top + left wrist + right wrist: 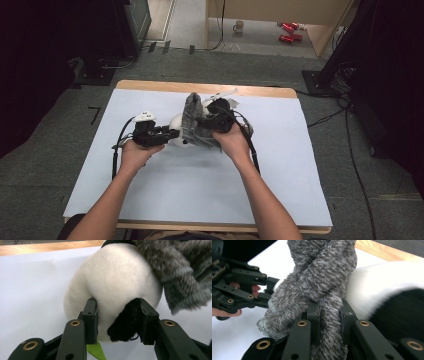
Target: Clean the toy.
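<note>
Lying mid-table point(280, 185): one black-and-white plush toy point(112, 287), one grey fuzzy scarf point(322, 277) draped against it. Revealing a green leaf-like scrap point(96, 351) under the toy in left gripper view. Clamping: left gripper point(117, 321) pinching the toy's black limb; right gripper point(329, 322) squeezing the scarf beside the toy.

Table point(165, 190) with pale blue cover, wooden edge at far side. 2 forearms enter from bottom. Left gripper point(172, 134) touches white plush toy point(176, 123) at centre. Right gripper point(207, 121) sits against grey fuzzy cloth point(192, 120) draped on toy. Mug point(239, 26) on floor beyond table.
</note>
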Available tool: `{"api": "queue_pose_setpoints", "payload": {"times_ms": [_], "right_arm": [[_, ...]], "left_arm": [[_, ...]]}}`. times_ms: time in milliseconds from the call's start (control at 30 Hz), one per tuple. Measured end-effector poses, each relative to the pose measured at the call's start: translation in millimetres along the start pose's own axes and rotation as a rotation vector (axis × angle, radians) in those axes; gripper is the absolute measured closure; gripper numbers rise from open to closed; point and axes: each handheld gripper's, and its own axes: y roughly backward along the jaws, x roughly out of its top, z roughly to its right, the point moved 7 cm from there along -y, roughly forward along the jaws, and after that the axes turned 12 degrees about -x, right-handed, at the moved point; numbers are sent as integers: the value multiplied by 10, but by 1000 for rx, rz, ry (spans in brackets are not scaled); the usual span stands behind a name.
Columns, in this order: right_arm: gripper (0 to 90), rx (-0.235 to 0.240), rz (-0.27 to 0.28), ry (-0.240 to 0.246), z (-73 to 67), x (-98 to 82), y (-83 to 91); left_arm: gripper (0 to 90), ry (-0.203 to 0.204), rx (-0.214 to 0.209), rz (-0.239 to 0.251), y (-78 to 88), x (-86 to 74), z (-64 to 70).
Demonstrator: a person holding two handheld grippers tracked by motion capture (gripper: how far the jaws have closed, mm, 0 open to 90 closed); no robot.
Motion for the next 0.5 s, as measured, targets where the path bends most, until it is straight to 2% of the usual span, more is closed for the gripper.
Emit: {"api": "queue_pose_setpoints", "payload": {"times_ms": [67, 233, 333, 500], "right_arm": [[761, 26, 10, -47, 101, -12, 48], [761, 34, 56, -103, 369, -27, 221], [761, 18, 68, -129, 521, -65, 295], [761, -55, 67, -134, 757, -161, 411]], "left_arm": [[585, -5, 4, 11, -5, 5, 1], [577, -4, -7, 21, -1, 9, -10], [576, -2, -8, 22, -2, 7, -7], [576, -8, -13, 22, 1, 6, -19]]}}
